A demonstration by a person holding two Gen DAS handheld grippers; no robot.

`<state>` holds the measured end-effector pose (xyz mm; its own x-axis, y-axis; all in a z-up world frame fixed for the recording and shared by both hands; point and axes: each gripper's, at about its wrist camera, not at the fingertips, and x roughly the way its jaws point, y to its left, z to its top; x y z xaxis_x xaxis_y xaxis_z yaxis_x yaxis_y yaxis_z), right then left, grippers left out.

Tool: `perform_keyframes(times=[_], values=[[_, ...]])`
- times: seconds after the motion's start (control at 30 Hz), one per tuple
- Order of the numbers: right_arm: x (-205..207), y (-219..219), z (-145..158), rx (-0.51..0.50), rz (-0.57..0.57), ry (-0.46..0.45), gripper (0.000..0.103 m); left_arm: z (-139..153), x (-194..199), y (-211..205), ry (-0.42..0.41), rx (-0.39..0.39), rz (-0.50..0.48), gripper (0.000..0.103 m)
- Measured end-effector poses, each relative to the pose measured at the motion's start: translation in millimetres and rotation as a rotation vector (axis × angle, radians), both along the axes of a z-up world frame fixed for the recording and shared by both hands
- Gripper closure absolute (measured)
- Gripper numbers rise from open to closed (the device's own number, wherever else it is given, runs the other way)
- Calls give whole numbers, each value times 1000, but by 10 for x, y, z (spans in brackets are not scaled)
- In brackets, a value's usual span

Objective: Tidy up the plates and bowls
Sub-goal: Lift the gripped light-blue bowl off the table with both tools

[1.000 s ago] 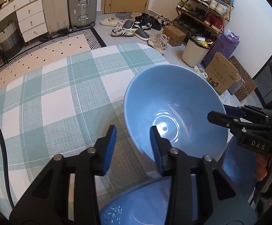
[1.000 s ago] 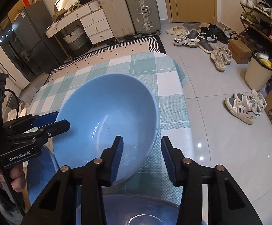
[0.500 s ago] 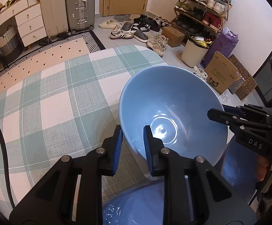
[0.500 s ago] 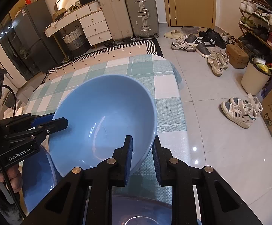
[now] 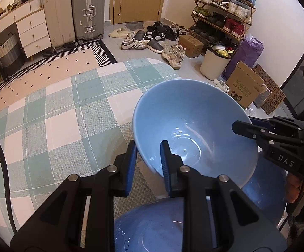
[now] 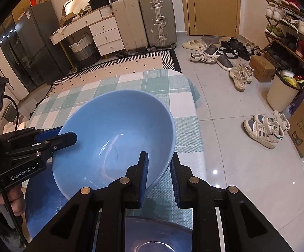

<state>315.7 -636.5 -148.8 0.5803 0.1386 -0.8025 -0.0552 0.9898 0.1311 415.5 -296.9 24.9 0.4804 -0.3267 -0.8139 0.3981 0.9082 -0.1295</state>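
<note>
Bowl (image 5: 194, 126), light blue and deep, is now pinched on two opposite sides of its rim by my claws. A second ago both claws stood spread around that rim; their jaws have just been closing, and each pair of blue pads now presses the rim wall between them. My left claw (image 5: 146, 157) grips the near-left edge, one pad outside and one inside. My right claw (image 6: 159, 170) grips the opposite edge the same way. I judge the grasp done, so lifting the bowl with both hands at once is the step that follows.

The bowl sits tilted just ahead of my fingertips, over the green checked tablecloth (image 5: 53, 126).

Counting the dishes I can see: one light blue bowl held between the claws; one darker blue dish (image 5: 147, 229) directly beneath my left claw, close under the fingers; and another darker blue dish (image 5: 263, 191) under the bowl's far side, below my right claw. Whether those two are plates or shallow bowls I cannot tell.
</note>
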Motion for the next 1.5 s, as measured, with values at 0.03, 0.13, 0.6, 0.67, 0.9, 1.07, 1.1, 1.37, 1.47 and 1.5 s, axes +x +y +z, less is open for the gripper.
perform_keyframes(times=[0.03, 0.13, 0.6, 0.67, 0.9, 1.07, 1.1, 1.37, 1.47, 1.5], values=[[-10, 0, 14, 2, -1, -3, 82, 16, -12, -2, -6, -2, 2, 84], [-62, 18, 83, -4, -1, -19, 82, 95, -55, -3, -24, -4, 3, 84], [-405, 121, 629, -46, 6, -120, 82, 672, -423, 104, -114, -41, 8, 84], [-471, 154, 713, -53, 8, -134, 82, 767, -499, 126, -128, -45, 8, 84], [-690, 274, 986, -61, 18, -176, 82, 1119, -808, 244, -175, -61, 17, 84], [-834, 390, 1134, -61, 33, -194, 82, 1335, -1038, 365, -200, -63, 26, 84], [-866, 418, 1160, -59, 37, -199, 82, 1374, -1087, 387, -205, -64, 29, 84], [-1104, 627, 1288, -56, 73, -224, 82, 1607, -1532, 600, -233, -74, 49, 83], [-1202, 712, 1317, -55, 84, -232, 82, 1642, -1674, 674, -237, -76, 58, 83], [-1221, 744, 1322, -54, 87, -235, 82, 1651, -1723, 701, -237, -78, 62, 83]])
